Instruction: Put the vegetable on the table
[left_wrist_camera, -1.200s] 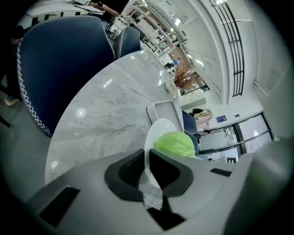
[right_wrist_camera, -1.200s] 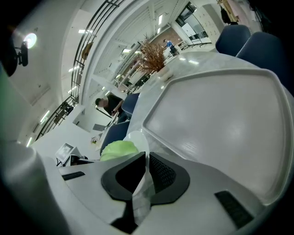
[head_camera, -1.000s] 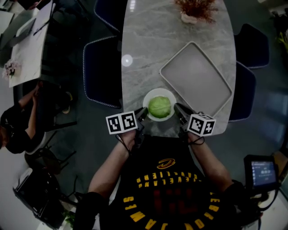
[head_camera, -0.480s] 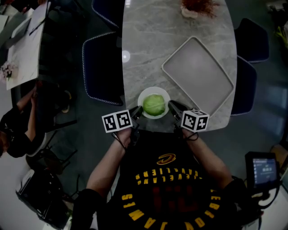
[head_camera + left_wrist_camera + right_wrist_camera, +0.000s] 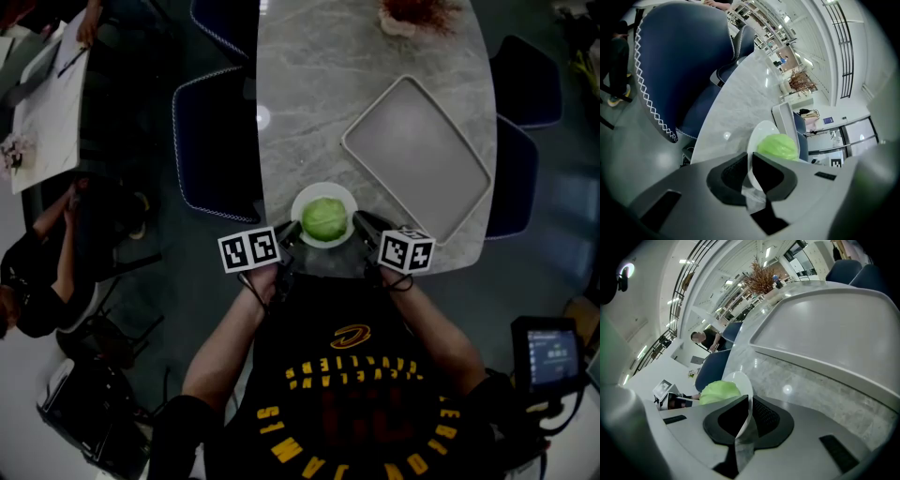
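Grippers number two: the left gripper [image 5: 290, 233] and the right gripper [image 5: 362, 223] each have their jaws pinching opposite sides of the rim of one white bowl [image 5: 323, 187]. One green leafy vegetable [image 5: 325, 219] sits in that bowl, over the near edge of the marble surface [image 5: 300, 94]. Beyond lies one grey tray [image 5: 417, 159], then one dried plant [image 5: 412, 14] at the far end. Four blue chairs [image 5: 211, 141] flank the surface.

From my end the desk [image 5: 309, 112] shows a polished grey marble top, glossy with lamp glints. The tray [image 5: 417, 155] looks smooth and matt, the white plate [image 5: 302, 199] glossy, likely ceramic. The chair [image 5: 211, 141] has a stitched upholstered cover; the right claw [image 5: 748, 398] has black, finely ribbed pads [image 5: 764, 417].
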`<state>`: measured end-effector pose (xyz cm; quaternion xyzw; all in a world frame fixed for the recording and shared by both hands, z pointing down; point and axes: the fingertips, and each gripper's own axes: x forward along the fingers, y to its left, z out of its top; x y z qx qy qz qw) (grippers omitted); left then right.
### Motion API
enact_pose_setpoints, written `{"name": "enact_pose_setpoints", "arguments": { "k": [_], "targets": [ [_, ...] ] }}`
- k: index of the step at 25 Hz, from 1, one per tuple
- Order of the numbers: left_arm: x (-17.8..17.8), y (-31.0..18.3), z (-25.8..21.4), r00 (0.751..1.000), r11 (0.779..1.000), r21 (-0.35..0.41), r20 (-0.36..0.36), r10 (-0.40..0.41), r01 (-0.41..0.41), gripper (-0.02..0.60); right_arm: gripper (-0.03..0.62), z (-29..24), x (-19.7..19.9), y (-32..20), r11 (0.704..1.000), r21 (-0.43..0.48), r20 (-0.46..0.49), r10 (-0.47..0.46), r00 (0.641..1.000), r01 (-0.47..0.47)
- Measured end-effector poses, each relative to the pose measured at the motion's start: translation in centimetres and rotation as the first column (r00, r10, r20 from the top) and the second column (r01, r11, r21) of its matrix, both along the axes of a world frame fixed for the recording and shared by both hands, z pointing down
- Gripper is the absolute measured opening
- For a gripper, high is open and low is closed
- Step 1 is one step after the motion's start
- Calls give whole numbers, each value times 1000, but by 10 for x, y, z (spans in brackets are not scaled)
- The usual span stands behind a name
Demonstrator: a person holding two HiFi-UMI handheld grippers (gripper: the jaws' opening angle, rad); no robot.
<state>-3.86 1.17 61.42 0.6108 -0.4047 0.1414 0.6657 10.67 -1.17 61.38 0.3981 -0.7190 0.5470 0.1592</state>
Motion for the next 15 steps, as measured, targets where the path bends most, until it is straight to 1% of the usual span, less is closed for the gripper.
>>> {"name": "enact_pose_setpoints", "arguments": {
  "k": [15],
  "targets": [
    [1,-4,9,1000,1000,-15,-4,8,-8,35,37,7,1,-3,1000,-11,-20,-13,1000,13]
  ]
}}
